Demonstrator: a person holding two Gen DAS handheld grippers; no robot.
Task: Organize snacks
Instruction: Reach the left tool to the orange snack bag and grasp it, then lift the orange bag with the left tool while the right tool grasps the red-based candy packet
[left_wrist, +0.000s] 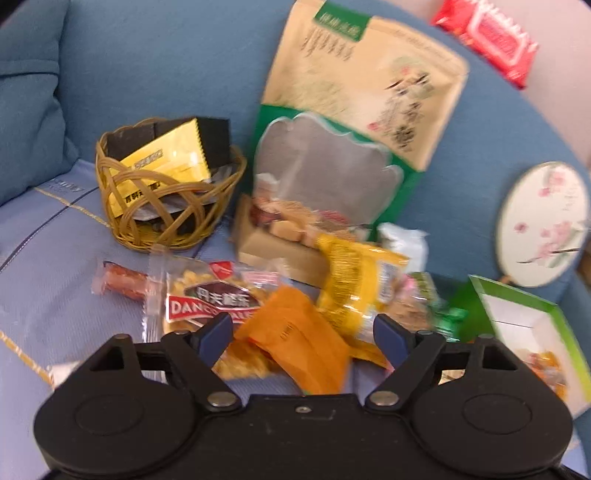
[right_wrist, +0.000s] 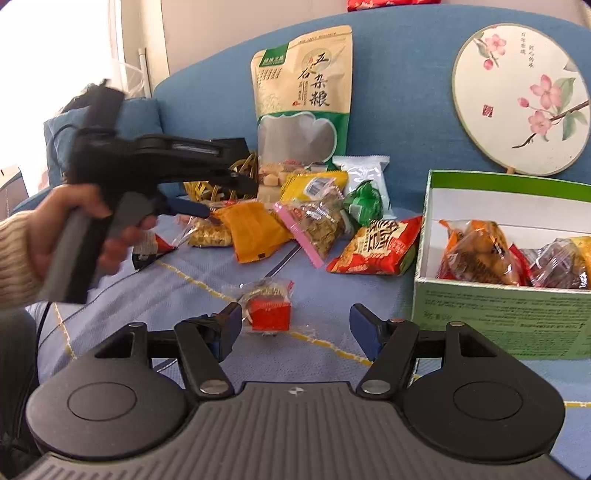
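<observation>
Nearest the right wrist camera, the right gripper (right_wrist: 295, 325) tilts down over a blue sofa seat (right_wrist: 192, 291), fingers apart, with a small red-wrapped snack (right_wrist: 269, 309) lying just ahead of them. Beyond, a person's hand (right_wrist: 79, 225) grips the left gripper (left_wrist: 303, 334) by its handle, fingers spread wide over an orange packet (left_wrist: 295, 332) that lies slantwise in the snack pile. A woven basket (left_wrist: 162, 206) stands left, a green box (right_wrist: 495, 310) right, holding wrapped snacks.
</observation>
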